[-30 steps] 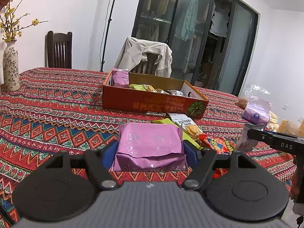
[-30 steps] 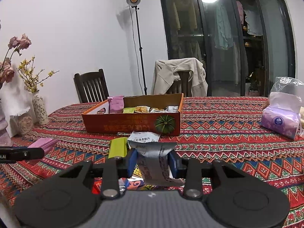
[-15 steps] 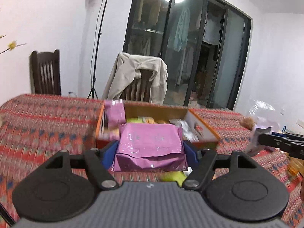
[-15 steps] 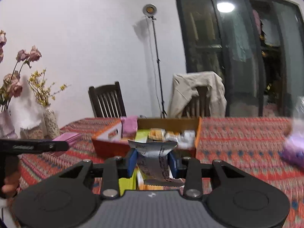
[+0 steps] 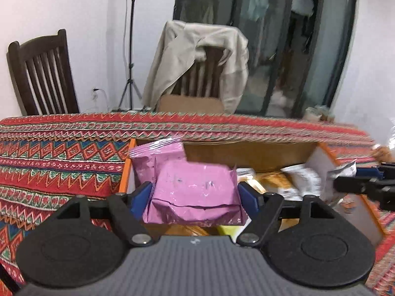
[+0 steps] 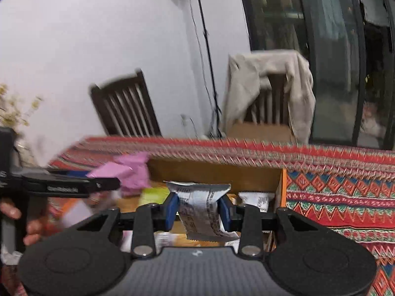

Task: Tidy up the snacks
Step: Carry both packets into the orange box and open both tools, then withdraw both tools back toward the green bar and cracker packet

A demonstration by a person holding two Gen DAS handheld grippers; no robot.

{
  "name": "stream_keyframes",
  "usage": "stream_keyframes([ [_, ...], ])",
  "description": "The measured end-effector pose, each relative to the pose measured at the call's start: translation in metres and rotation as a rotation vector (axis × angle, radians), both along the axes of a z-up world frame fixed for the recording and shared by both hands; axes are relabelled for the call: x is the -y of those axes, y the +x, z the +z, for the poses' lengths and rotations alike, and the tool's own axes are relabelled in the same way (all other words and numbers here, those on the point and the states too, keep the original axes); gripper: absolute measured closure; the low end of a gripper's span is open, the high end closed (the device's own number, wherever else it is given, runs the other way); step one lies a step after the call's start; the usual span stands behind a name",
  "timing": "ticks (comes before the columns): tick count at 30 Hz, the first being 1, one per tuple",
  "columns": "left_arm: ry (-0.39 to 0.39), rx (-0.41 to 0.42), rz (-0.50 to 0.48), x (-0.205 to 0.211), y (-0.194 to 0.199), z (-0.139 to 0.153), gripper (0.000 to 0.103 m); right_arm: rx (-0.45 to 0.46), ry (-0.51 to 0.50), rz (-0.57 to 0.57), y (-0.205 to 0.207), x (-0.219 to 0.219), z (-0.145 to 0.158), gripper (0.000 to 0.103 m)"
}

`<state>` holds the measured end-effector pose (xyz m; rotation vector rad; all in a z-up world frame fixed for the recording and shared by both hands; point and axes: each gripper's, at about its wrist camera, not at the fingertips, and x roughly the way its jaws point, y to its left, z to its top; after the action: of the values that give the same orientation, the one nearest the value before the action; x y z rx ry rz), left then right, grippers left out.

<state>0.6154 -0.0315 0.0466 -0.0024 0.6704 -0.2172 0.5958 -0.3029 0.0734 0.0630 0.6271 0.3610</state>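
My left gripper is shut on a pink snack packet and holds it over the left part of the orange cardboard box. Another pink packet stands in the box's far left corner. My right gripper is shut on a grey-white snack packet and holds it over the right part of the same box. A similar white packet lies in the box by its right wall. The right gripper shows at the right edge of the left wrist view; the left gripper shows in the right wrist view.
The box sits on a table with a red patterned cloth. Yellow and orange packets lie inside the box. Two chairs stand behind the table, one draped with a beige jacket. A vase with flowers stands at far left.
Both grippers have moved forward from the near part of the table to above the box, each still holding its packet. The box now fills the space under the fingers.
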Motion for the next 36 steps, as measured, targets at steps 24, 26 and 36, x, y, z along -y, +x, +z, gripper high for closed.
stream_keyframes([
  [24, -0.070, 0.233, -0.112, -0.039, -0.172, 0.067, 0.005, 0.071, -0.082, 0.062, -0.107, 0.000, 0.050, 0.032],
  [26, -0.071, 0.257, -0.115, -0.039, -0.204, 0.066, 0.003, 0.103, -0.097, 0.062, -0.140, 0.002, 0.054, 0.025],
  [36, -0.091, 0.259, -0.039, -0.019, -0.350, 0.025, 0.001, 0.160, -0.021, 0.037, -0.284, 0.016, 0.024, 0.017],
])
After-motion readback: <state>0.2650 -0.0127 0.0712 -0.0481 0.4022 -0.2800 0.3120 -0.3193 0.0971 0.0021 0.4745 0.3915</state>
